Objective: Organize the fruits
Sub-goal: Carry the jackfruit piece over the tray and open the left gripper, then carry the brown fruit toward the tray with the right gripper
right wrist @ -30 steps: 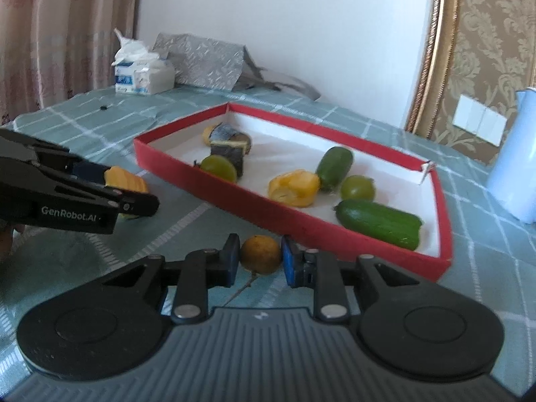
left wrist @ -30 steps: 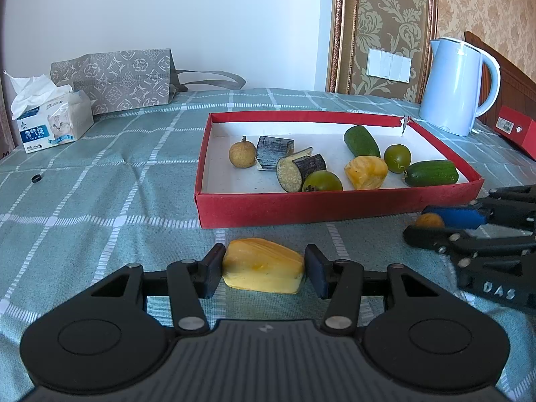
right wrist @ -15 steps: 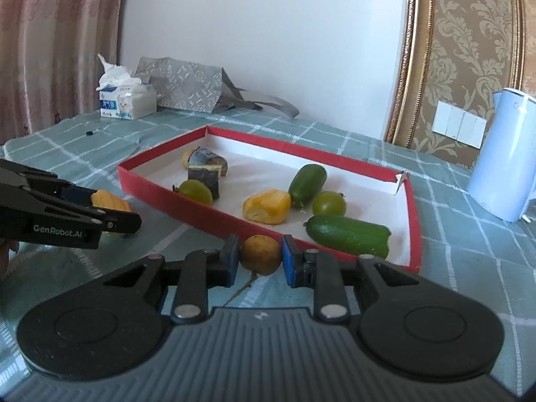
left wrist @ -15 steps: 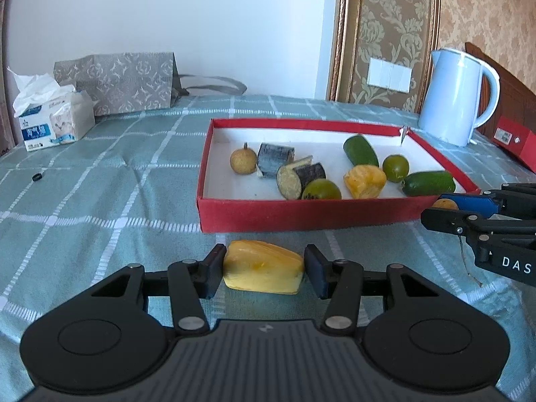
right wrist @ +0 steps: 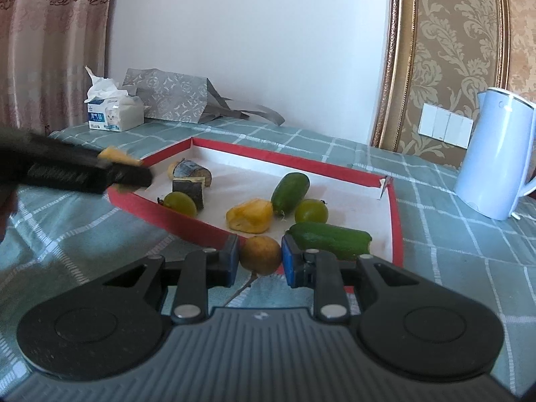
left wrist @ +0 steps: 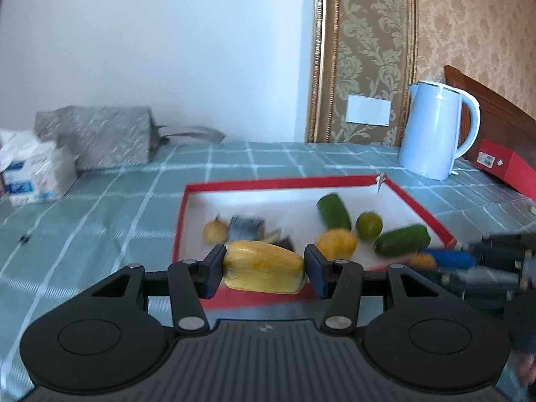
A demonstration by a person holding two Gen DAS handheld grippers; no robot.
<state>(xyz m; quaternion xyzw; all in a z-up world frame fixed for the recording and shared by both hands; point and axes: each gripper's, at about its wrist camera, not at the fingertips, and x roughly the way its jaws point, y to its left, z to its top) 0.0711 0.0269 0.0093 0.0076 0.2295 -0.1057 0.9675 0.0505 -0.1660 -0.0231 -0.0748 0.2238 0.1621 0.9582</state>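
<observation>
My left gripper (left wrist: 264, 269) is shut on a yellow jackfruit piece (left wrist: 263, 271) and holds it in the air above the near wall of the red tray (left wrist: 234, 186). My right gripper (right wrist: 260, 256) is shut on a small round brown longan (right wrist: 260, 254), at the tray's near right edge (right wrist: 397, 221). The tray holds two green cucumber pieces (right wrist: 290, 188), green limes (right wrist: 311, 211), another yellow jackfruit piece (right wrist: 249, 216), dark eggplant chunks (right wrist: 188, 189) and a brown longan (left wrist: 215, 231). The left gripper also shows in the right wrist view (right wrist: 127, 176).
A pale blue kettle (left wrist: 435, 130) stands behind the tray at the right. A tissue box (right wrist: 114, 115) and a grey paper bag (right wrist: 167, 100) sit at the far left. A red box (left wrist: 502, 169) lies at the far right. The table has a green checked cloth.
Both grippers have risen from the cloth with their fruit and moved forward to the tray; the left one is now over its near wall.
</observation>
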